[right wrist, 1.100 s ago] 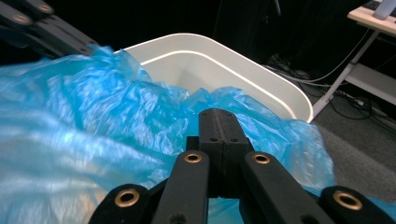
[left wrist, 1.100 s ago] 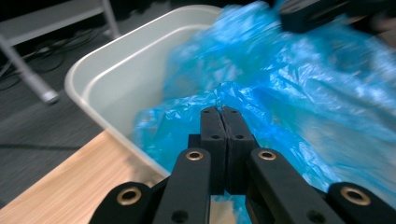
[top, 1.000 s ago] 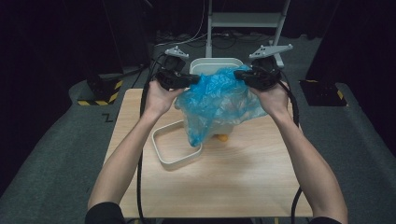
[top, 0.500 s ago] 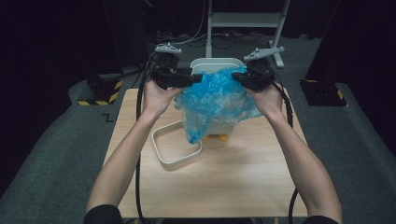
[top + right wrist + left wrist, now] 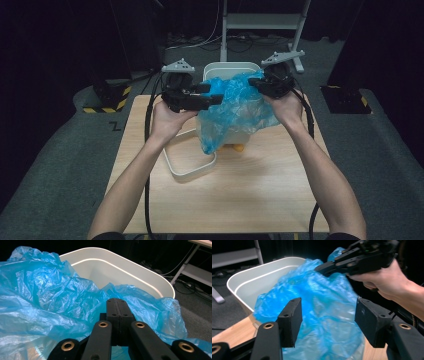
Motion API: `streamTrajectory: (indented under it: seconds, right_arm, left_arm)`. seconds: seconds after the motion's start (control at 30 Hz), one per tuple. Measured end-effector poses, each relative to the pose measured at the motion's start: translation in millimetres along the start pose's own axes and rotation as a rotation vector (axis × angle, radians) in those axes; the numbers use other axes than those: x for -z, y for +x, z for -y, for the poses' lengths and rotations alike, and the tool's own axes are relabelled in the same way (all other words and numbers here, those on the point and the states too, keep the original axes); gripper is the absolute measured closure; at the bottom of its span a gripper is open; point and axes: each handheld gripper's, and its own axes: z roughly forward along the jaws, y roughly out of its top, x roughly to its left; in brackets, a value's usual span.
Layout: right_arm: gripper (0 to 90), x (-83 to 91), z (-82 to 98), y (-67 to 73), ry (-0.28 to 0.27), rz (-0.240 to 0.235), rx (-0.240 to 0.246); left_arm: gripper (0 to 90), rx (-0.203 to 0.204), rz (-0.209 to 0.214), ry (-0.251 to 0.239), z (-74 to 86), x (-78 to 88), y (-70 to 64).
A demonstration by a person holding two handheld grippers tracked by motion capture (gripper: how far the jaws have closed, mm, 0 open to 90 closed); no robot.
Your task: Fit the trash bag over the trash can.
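High view: blue plastic bag draped over white bin, hanging toward 6 o'clock. Right gripper clamped on bag's rim at 3 o'clock. Left gripper just opening, pads apart, bag ahead at 12 o'clock, nearer for regrasp.

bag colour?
Translucent blue, crinkled plastic bag. Clearest in the right gripper view, draped against the white bin.
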Motion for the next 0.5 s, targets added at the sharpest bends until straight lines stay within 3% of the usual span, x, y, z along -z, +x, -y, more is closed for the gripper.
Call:
streamTrajectory:
  seconds: [0.17, 0.27, 0.37, 0.5]
  right_arm:
    - [90.0, -2.6, -0.7, 2.1, 0.0, -0.001, -0.003]
    - [89.4, -3.8, -0.4, 2.6, -0.001, -0.003, -0.002]
    - [84.4, -2.4, -0.6, 3.4, -0.005, -0.005, -0.001]
    - [64.6, 5.5, -1.0, 4.1, -0.042, 0.008, 0.008]
  left_arm:
    - [39.4, 0.01, -0.012, 0.032, 3.3, -9.6, 0.4]
    - [52.8, 0.005, -0.02, 0.045, 5.8, -15.4, 2.4]
    - [71.1, 0.003, 0.001, 0.048, 6.4, -18.4, 5.7]
    - [86.7, -0.017, -0.023, 0.045, 6.5, -15.8, 8.3]
